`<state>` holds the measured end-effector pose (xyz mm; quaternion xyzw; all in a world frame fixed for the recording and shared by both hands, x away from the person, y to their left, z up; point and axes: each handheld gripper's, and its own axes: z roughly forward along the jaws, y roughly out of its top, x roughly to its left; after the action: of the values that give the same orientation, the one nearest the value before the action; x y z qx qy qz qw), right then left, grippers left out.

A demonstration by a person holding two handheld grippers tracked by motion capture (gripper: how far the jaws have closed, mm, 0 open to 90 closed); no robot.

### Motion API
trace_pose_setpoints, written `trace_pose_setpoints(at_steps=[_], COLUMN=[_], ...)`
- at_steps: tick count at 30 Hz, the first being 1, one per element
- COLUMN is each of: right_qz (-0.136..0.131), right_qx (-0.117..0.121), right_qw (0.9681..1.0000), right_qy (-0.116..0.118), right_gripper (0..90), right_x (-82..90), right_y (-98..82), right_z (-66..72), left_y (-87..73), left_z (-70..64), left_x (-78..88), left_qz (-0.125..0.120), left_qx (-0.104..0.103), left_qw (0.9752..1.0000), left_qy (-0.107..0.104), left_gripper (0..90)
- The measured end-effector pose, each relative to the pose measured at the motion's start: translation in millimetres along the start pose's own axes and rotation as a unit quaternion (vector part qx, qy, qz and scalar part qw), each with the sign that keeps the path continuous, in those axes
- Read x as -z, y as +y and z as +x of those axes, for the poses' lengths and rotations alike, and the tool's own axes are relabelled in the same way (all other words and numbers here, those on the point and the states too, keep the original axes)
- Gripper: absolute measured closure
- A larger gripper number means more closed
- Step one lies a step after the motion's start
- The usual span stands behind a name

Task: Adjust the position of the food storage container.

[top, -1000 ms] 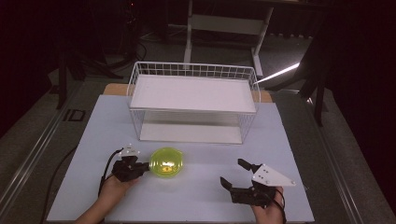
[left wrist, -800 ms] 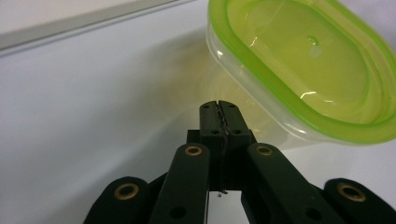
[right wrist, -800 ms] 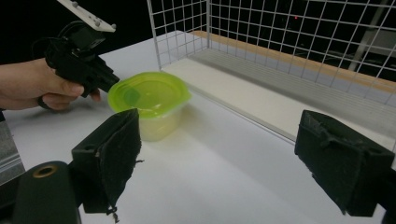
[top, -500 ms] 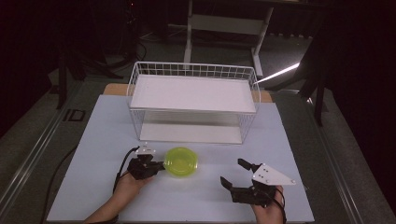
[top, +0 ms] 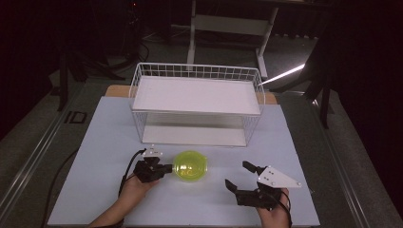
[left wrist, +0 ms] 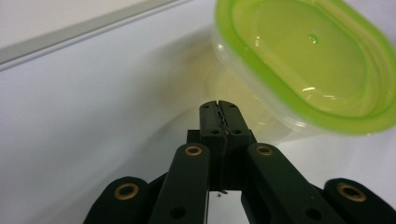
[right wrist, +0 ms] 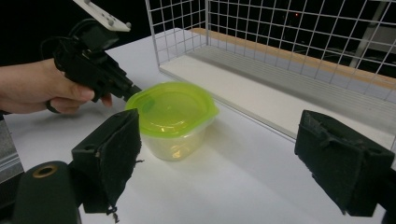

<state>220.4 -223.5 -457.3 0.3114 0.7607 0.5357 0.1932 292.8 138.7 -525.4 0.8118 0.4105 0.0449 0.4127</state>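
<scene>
The pale lavender tabletop (top: 114,142) is evenly and brightly lit from above, while the room around it sinks into near black; one thin streak of light crosses the dark floor at the right. The white wire basket (top: 197,76) casts only faint, soft shadows. In the left gripper view the translucent container with a lime-green lid (left wrist: 308,60) is soft and out of focus, with small white glints on the lid, while the black tongs (left wrist: 219,109) are sharp. The right gripper view is crisp, with grid lines slightly bowed toward the edges.
</scene>
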Motion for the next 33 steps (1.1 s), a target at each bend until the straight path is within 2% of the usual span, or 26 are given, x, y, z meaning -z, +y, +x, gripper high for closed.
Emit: trace_pose_setpoints(at_steps=[4, 10, 22, 33], right_qz=[0.002, 0.002, 0.003, 0.007], right_qx=[-0.002, -0.004, -0.003, 0.000], right_qw=[1.0000, 1.0000, 1.0000, 0.9999], right_qy=[0.002, 0.003, 0.006, 0.009], right_gripper=[14.4, 14.4, 14.4, 14.4], right_x=[-1.4, -0.7, 0.0, -0.3], right_y=[-0.1, -0.5, -0.8, -1.8], right_z=[0.3, 0.2, 0.8, 2.1], left_y=[-2.9, -6.2, 0.9, 8.9], left_z=[-0.3, -9.1, -18.9, -19.7], left_x=[1.2, -5.2, -20.0, -32.6], left_qz=[0.001, 0.009, 0.015, 0.012], left_qx=[0.002, -0.001, -0.006, -0.006], left_qw=[1.0000, 0.9998, 0.9995, 0.9995], left_qy=[0.000, -0.016, -0.026, -0.028], left_gripper=[90.0, 90.0, 90.0, 90.0])
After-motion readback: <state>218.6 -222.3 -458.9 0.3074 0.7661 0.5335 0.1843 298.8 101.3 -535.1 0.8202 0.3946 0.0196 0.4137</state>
